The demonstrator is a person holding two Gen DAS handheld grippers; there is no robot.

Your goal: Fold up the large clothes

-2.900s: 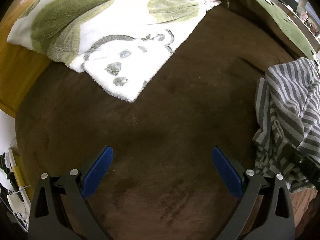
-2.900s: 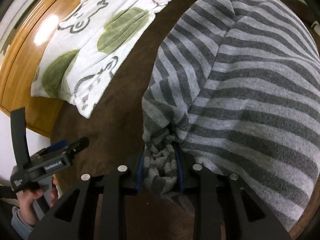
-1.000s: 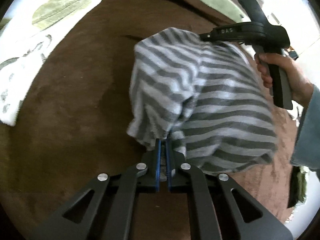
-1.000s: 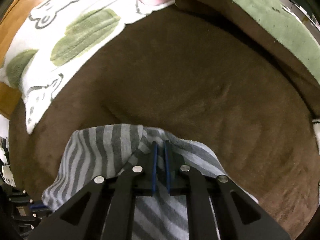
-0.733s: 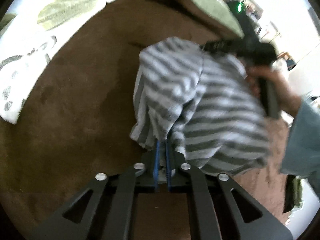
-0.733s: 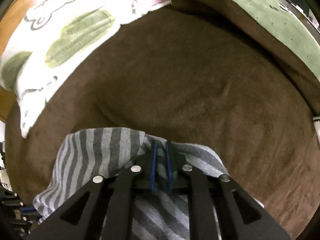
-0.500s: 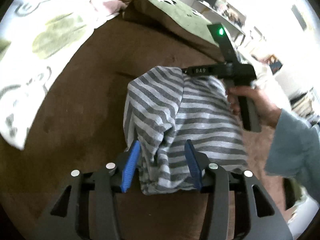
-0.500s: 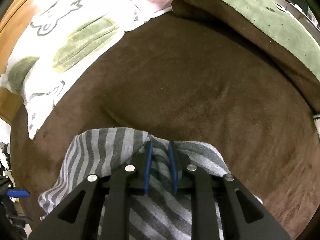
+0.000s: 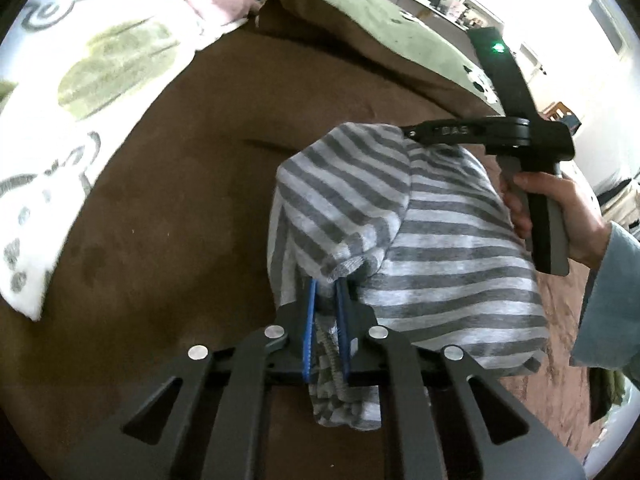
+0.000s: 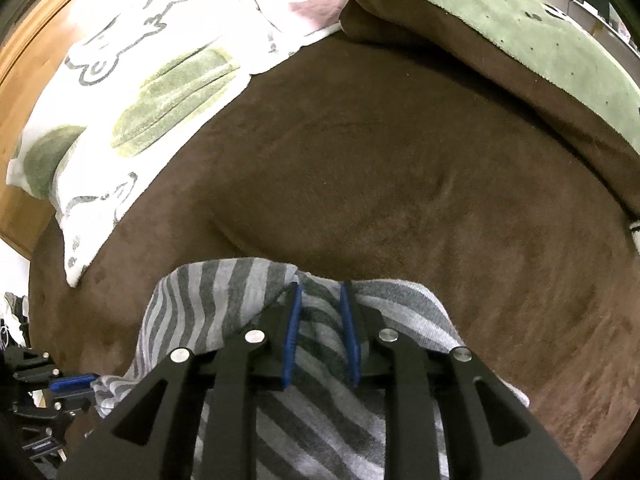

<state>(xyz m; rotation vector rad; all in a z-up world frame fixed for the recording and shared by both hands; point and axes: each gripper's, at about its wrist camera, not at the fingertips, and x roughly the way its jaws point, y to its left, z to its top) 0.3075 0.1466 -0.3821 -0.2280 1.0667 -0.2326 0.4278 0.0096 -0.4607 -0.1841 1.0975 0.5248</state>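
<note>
A grey-and-white striped garment [image 9: 440, 240] lies bunched on the brown bedspread [image 9: 180, 200]. My left gripper [image 9: 325, 284] is shut on a gathered fold at the garment's near left edge, and a tail of cloth hangs down between the fingers. At the far edge of the garment [image 10: 224, 300], my right gripper [image 10: 320, 288] has its jaws opening. Striped cloth lies loosely between its blue pads [image 10: 292, 320]. In the left wrist view the right gripper [image 9: 406, 133] meets the garment's far corner, held by a person's hand [image 9: 560, 208].
A white blanket with green leaf and bear prints [image 10: 140, 92] lies at the upper left, over a wooden headboard [image 10: 24, 60]. A rolled green-and-brown duvet [image 10: 500, 28] runs along the far right. Pink cloth [image 9: 224, 4] sits between them. Bare brown bedspread [image 10: 380, 160] spreads beyond the garment.
The left jaws opened wide around the garment's near edge, then shut again on a thicker fold. The right jaws parted from a tight pinch to a visible gap.
</note>
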